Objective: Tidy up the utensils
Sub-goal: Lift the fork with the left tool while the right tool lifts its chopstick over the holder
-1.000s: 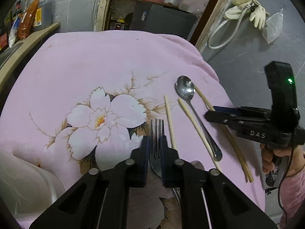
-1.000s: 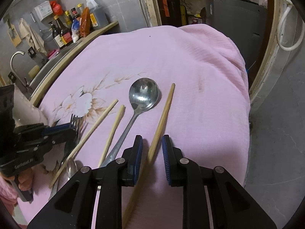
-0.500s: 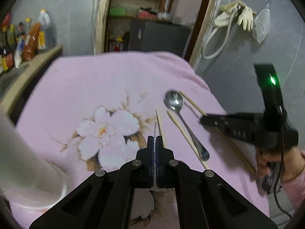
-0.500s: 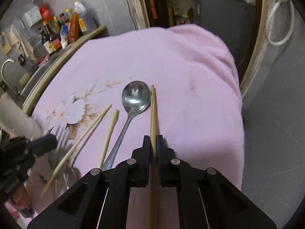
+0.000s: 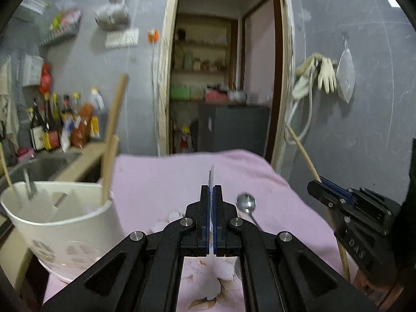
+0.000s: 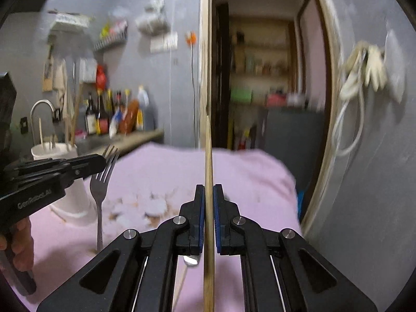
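My left gripper (image 5: 211, 191) is shut on a metal fork (image 5: 211, 175), seen edge-on and lifted off the pink flowered cloth (image 5: 161, 179). The right wrist view shows that fork (image 6: 100, 187) hanging tines-up from the left gripper (image 6: 101, 163). My right gripper (image 6: 208, 191) is shut on a wooden chopstick (image 6: 208, 145) that stands nearly upright. A white utensil holder (image 5: 65, 223) with chopsticks (image 5: 111, 143) in it stands at the left. One spoon (image 5: 245, 204) lies on the cloth between the grippers.
A counter with a sink (image 5: 44, 166) and bottles (image 5: 65, 127) runs behind the holder. Beyond the table's far edge is an open doorway (image 5: 223, 91) with shelves. Gloves (image 5: 319, 75) hang on the grey wall at right. Another chopstick (image 6: 182, 280) lies under the right gripper.
Both grippers closed on their utensils, lifted them off the cloth and tipped up towards level. The fork and the chopstick now hang in the air; the holder came into view at left.
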A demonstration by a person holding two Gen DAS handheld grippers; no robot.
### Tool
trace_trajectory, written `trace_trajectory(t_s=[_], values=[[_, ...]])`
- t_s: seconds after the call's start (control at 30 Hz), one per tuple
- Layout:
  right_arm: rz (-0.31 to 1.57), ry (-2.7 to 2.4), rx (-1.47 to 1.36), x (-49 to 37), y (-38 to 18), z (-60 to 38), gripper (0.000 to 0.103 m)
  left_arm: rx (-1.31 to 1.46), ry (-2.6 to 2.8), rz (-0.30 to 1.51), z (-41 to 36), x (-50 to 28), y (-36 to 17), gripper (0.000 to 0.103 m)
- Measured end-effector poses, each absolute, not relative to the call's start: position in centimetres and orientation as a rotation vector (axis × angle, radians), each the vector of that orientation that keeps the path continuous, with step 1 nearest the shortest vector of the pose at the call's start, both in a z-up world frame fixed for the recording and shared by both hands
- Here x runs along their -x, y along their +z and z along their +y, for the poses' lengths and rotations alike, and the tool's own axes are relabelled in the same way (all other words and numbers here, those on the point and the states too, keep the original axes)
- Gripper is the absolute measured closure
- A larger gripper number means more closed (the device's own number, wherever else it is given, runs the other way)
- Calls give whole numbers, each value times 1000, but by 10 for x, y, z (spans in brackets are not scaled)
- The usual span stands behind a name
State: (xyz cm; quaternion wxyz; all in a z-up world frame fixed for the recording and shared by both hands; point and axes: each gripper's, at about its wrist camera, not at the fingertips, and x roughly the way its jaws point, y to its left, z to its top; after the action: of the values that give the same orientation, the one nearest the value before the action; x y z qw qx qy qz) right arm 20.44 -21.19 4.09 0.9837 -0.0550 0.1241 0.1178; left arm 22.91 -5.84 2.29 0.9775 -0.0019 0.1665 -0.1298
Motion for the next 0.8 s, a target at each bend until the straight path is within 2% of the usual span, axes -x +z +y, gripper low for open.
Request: trace_trajectory(t_s=[0.43,0.8], values=[[-65,220,102,-169,79,-190,99,-54,-220,118,-45,-183,53,103],[-200,284,59,-162,120,-161,99,-111,-158,-17,-6,-151,103,103]])
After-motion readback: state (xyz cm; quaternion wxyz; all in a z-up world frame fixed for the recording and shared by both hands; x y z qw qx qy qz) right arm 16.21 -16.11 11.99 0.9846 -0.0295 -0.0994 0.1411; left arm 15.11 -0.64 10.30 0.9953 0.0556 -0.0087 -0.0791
